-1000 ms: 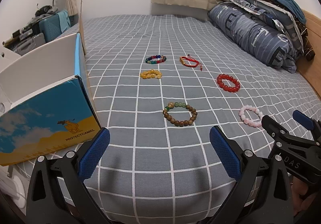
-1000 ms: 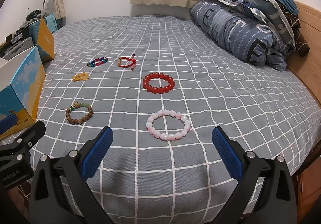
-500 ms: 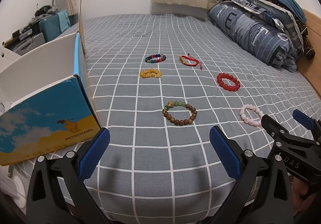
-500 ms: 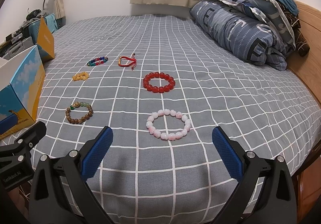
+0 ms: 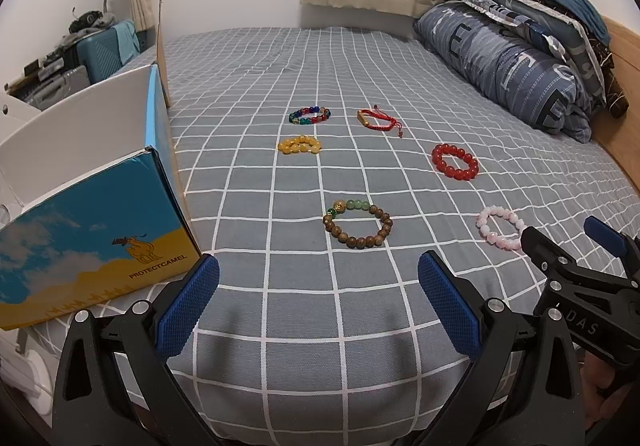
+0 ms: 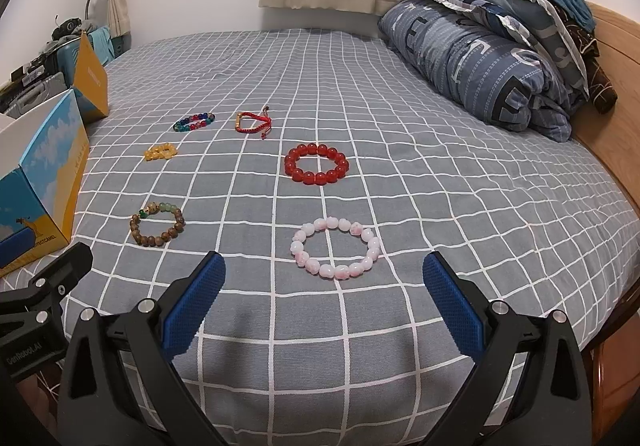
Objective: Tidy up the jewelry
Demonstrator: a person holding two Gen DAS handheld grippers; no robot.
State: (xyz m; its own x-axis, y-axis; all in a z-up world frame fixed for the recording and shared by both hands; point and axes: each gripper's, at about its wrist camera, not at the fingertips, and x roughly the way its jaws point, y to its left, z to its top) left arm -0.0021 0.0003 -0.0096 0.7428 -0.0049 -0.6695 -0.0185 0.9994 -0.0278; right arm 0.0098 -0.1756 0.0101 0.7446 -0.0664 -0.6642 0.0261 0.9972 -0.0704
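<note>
Hovering unchanged since earlier, both spread grippers, left gripper [image 5: 318, 300] and right gripper [image 6: 324, 298], are leaving the pink round-bead bracelet [image 6: 336, 248] at twelve o'clock ungrasped; organizing not begun.

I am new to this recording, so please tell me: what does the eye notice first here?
Six bracelets lie apart in two rows on the grey checked bedsheet; the red bead bracelet and pink bead bracelet stand out nearest the open right gripper. An open blue and yellow box sits at the left edge.
</note>
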